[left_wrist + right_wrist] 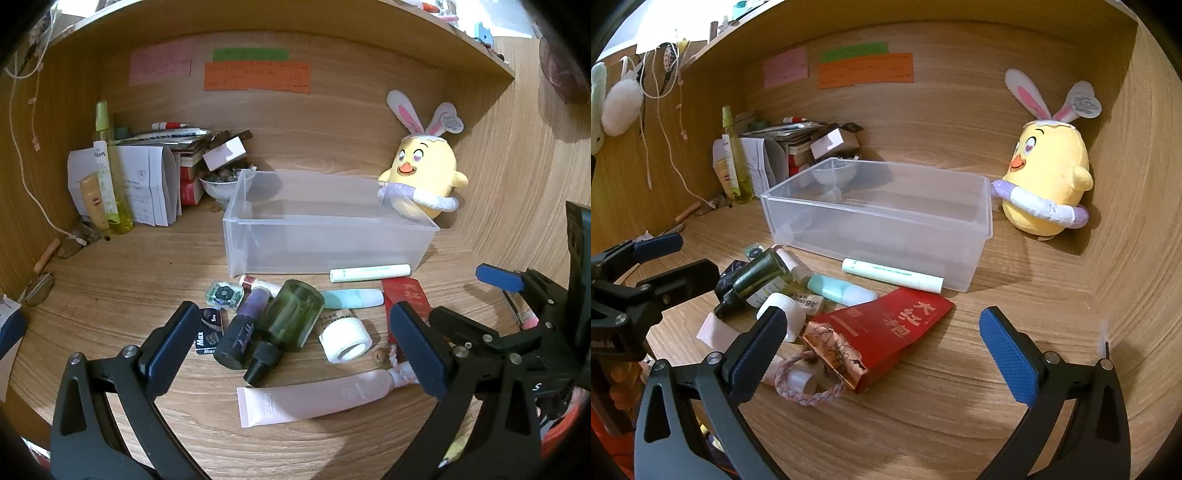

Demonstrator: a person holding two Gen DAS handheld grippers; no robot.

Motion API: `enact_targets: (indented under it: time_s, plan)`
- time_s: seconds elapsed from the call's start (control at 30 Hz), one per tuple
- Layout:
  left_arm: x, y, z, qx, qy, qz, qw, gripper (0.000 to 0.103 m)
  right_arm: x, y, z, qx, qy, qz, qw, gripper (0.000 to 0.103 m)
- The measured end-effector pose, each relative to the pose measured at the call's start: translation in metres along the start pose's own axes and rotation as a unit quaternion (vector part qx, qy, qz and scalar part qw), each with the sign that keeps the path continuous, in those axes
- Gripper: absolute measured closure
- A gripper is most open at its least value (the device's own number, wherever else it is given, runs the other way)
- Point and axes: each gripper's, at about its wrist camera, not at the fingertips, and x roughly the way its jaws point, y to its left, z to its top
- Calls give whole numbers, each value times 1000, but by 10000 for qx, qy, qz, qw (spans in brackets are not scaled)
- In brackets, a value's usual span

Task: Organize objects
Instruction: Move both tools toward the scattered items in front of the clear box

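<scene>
An empty clear plastic bin (325,236) (879,218) stands on the wooden desk. In front of it lies a pile of small items: a green bottle (291,314) (761,277), a dark purple bottle (240,336), a white tape roll (345,339) (786,314), a pink tube (317,398), a mint tube (369,273) (892,275), a teal case (351,298) (842,290) and a red packet (886,332) (404,295). My left gripper (299,350) is open just above the pile. My right gripper (882,350) is open over the red packet and a braided hair tie (809,384).
A yellow chick plush with rabbit ears (424,177) (1049,177) sits right of the bin. Papers, bottles and a bowl (147,173) (768,158) crowd the back left corner. Coloured notes (255,70) hang on the back wall. Shelf walls enclose the desk.
</scene>
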Motion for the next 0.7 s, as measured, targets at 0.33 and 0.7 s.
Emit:
enact_targets:
  time_s: [0.33,0.7]
  plan:
    - [6,-2,2,37,42,27,10000,0,1,-4,2,33,-22,-14,10000,0]
    - [9,1,3,31,79,9,10000,0,6,-5,3,79,83,35,9999,0]
